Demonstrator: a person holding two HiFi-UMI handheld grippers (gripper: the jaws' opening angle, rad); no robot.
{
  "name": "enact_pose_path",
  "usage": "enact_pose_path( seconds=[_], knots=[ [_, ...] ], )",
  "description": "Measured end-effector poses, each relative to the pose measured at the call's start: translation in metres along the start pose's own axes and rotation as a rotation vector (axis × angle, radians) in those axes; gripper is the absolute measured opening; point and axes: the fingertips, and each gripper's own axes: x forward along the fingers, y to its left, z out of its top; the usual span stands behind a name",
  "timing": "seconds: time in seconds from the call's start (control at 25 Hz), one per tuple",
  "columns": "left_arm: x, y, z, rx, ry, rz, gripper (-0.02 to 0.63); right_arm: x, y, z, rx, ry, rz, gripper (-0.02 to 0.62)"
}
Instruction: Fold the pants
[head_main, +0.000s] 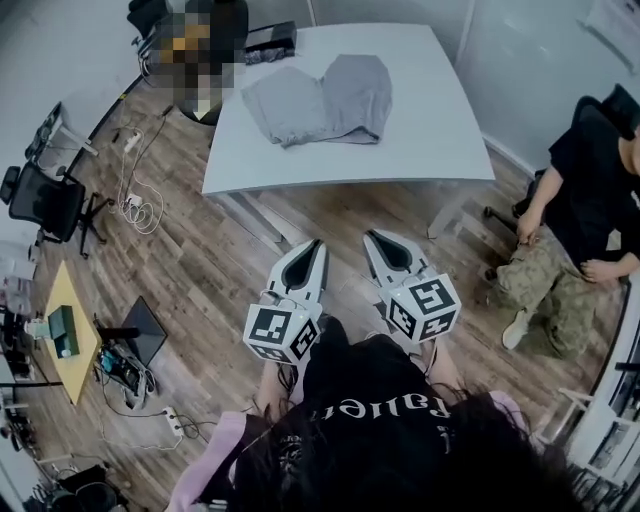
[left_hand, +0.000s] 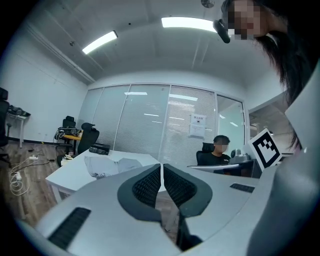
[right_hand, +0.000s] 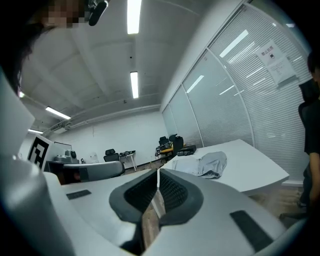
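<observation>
Lying on table (head_main: 440, 120), pants (head_main: 320, 100), legs pointing away, left gripper (head_main: 317, 244), right gripper (head_main: 371, 236), jaws together

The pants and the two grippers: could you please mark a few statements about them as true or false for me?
1. The grey pants lie on the white table. True.
2. The left gripper is clamped on the pants. False: its jaws are shut on nothing, over the wooden floor, short of the table.
3. The right gripper has its jaws together. True.
4. The pants hang over the table's near edge. False: they lie wholly on the table, toward its far side.
</observation>
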Motion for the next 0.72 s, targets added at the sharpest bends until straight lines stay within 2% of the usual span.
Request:
enact_pose_path(
  seconds=[0.2, 0.44, 0.72],
  knots=[
    [0.001, 0.019, -0.002, -0.002, 0.013, 0.045, 0.037, 0.012, -0.008, -0.007, 0.022, 0.009, 0.002, 0.029],
    [0.024, 0.065, 0.001, -0.011, 0.014, 0.098, 0.037, 0.051, -0.019, -0.008, 0.02, 0.027, 0.009, 0.029],
    [0.08, 0.138, 0.009, -0.036, 0.034, 0.049, 0.037, 0.13, -0.037, 0.001, 0.021, 0.052, -0.019, 0.031]
  ],
)
